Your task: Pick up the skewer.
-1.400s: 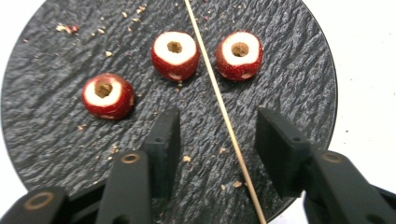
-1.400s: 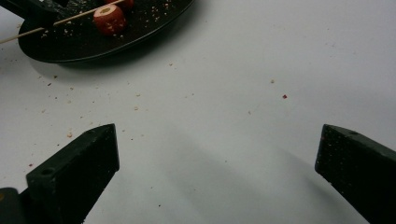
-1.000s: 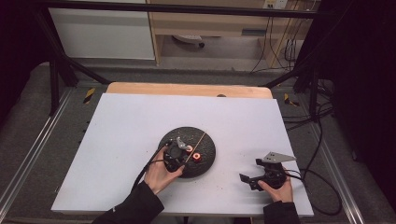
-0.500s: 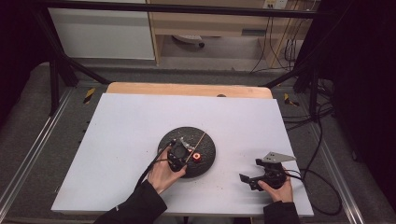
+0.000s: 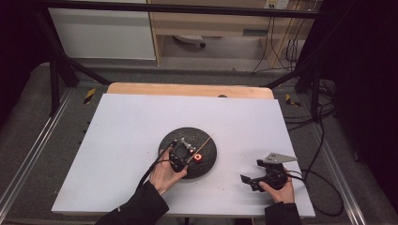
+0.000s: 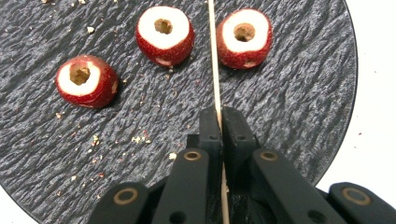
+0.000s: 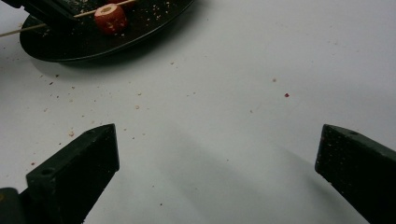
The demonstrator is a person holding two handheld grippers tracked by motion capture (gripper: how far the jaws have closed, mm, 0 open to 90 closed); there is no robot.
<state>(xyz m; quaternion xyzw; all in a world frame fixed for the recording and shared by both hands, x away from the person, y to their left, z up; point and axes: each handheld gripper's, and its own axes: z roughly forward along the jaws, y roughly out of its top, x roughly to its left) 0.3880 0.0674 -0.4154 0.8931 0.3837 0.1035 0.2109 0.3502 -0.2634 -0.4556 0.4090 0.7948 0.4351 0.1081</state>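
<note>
Left tongs [image 6: 219, 116], clamped on a wooden skewer [image 6: 214, 56], have edged back over the dark plate [image 6: 289, 98]; right tongs [image 7: 215, 172] stay wide open on the table [image 7: 243, 70].

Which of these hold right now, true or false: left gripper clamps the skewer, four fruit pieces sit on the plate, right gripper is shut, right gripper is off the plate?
1. The left gripper is shut on the skewer. True.
2. Four fruit pieces lie on the plate. False: three show in the left gripper view.
3. The right gripper is shut. False: its jaws stand wide apart.
4. The right gripper is over the white table, off the plate. True.
</note>
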